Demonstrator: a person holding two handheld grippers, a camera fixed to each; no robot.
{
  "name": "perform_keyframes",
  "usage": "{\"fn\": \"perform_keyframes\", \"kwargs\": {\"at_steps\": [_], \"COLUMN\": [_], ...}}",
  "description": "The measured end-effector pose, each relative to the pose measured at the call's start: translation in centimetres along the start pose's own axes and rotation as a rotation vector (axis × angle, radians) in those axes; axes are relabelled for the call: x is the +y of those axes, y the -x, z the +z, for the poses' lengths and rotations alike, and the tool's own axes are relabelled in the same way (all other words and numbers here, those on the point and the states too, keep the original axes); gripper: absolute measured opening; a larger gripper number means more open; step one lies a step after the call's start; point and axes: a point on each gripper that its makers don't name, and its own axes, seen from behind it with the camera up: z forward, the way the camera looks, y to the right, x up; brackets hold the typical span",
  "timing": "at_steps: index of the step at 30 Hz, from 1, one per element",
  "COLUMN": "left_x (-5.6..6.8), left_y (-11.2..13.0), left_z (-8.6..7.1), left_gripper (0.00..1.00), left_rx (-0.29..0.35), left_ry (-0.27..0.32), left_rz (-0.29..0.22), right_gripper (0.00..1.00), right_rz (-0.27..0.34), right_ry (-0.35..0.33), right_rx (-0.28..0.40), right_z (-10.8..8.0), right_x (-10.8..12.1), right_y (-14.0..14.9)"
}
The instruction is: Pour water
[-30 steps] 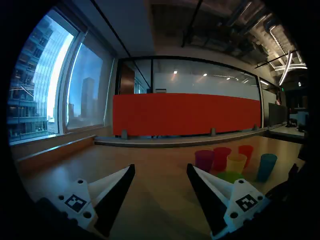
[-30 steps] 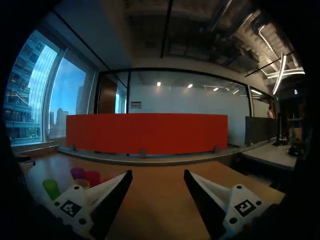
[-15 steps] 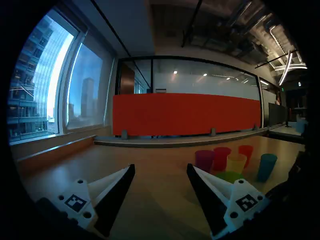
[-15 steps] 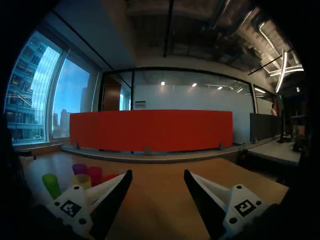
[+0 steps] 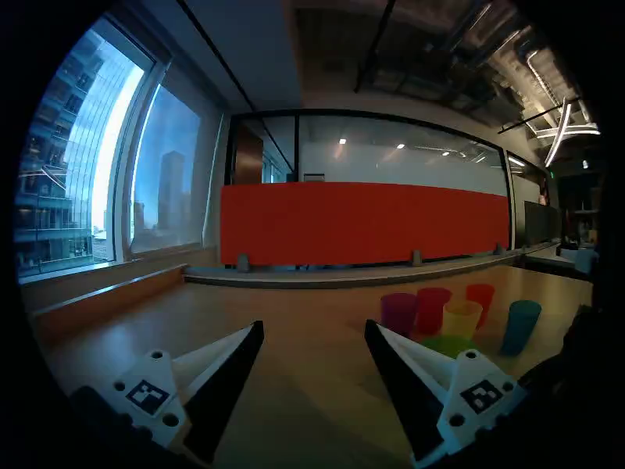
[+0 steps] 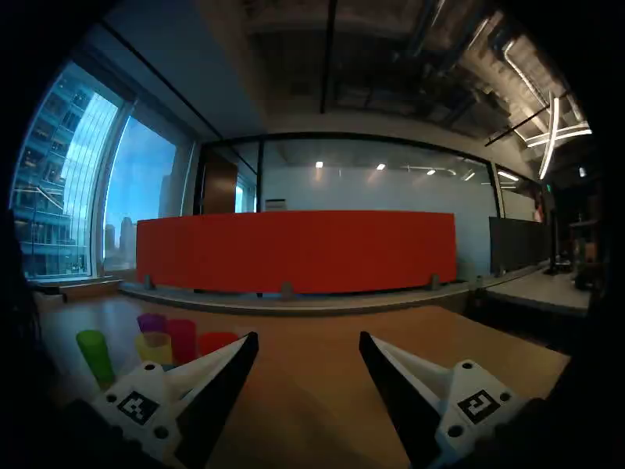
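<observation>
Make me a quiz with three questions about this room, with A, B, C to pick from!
1. Where does the cluster of coloured plastic cups stand?
A. on the wooden table
B. on the window ledge
C. on the floor

2. What colour is the long divider panel behind the table?
A. blue
B. green
C. red-orange

3. How is the left gripper?
A. shut on a cup
B. open and empty
C. shut on nothing

Answers: 1 A, the cups rest on the tabletop. 2 C, the panel is plainly red-orange. 3 B, its fingers stand wide apart with bare table between.
</observation>
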Motion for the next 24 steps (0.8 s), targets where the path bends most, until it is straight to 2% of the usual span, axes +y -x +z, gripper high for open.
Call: {"fn": "perform_keyframes", "kwargs": {"at_steps": [14,24], "left_x": [0.1,0.1], "left_y": [0.0,0.0], "left_z": [0.0,0.0], "left_gripper": [0.96,0.96], "left_rx": [0.0,0.0], "left_ry": [0.0,0.0], "left_rz": [0.0,0.0], "right_gripper": [1.0,1.0], "right_rz": [0.021,0.001], "right_ry": [0.017,0.018], "right_rx": [-0.01,-0.034], "right_z": [0.4,0.1], "right_x": [1.1,1.1], "right_y": [1.1,2.1]}}
